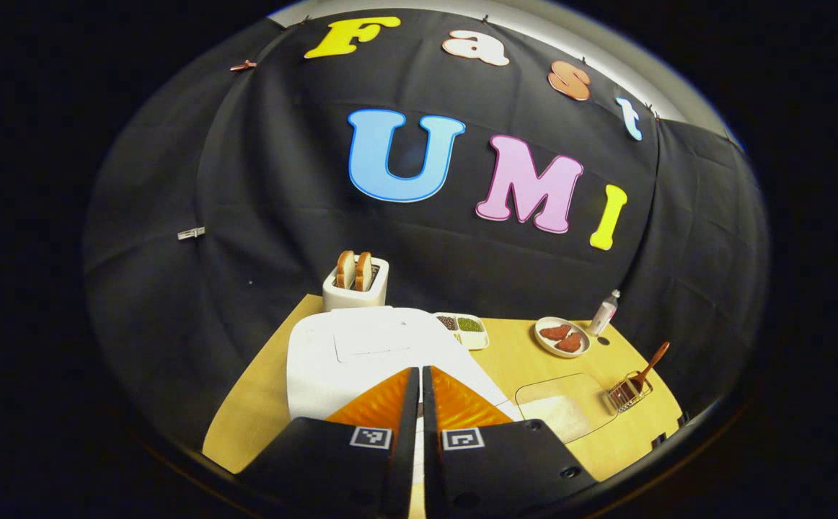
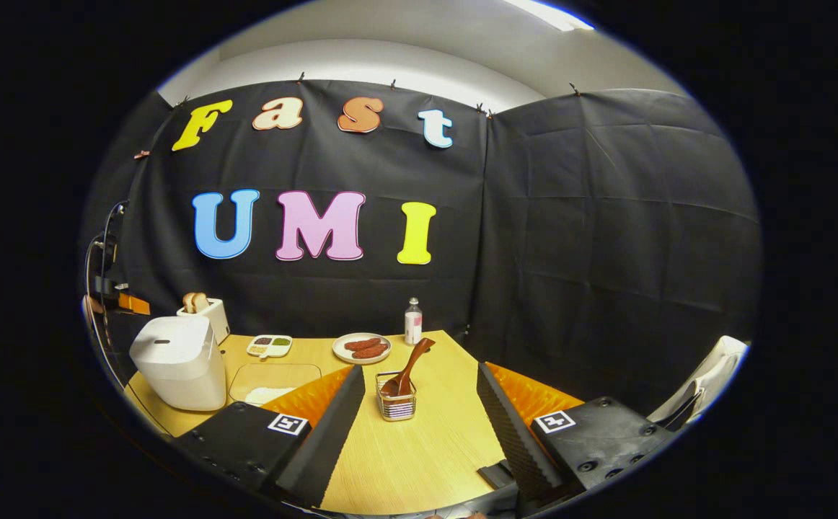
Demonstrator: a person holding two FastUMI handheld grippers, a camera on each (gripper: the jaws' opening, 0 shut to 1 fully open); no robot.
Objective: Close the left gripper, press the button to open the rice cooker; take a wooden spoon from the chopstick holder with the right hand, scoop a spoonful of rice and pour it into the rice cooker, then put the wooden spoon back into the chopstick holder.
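black gripper [image 1: 420, 375] bodies; square coded markers; round screws

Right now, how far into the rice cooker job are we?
Done: the left tool is shut, the first step. In hand: it hovers over the rice cooker, whose lid is still down, so the button press looks pending. Left: the right tool is open and faces the wooden spoon, which stands untouched in its holder. Taking it, scooping from the rice tray, pouring and returning the spoon remain.

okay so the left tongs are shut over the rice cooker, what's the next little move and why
Probably lower the shut left tongs onto the rice cooker to press its button: the lid looks closed, and the wooden spoon sits in its holder, the right tongs open.
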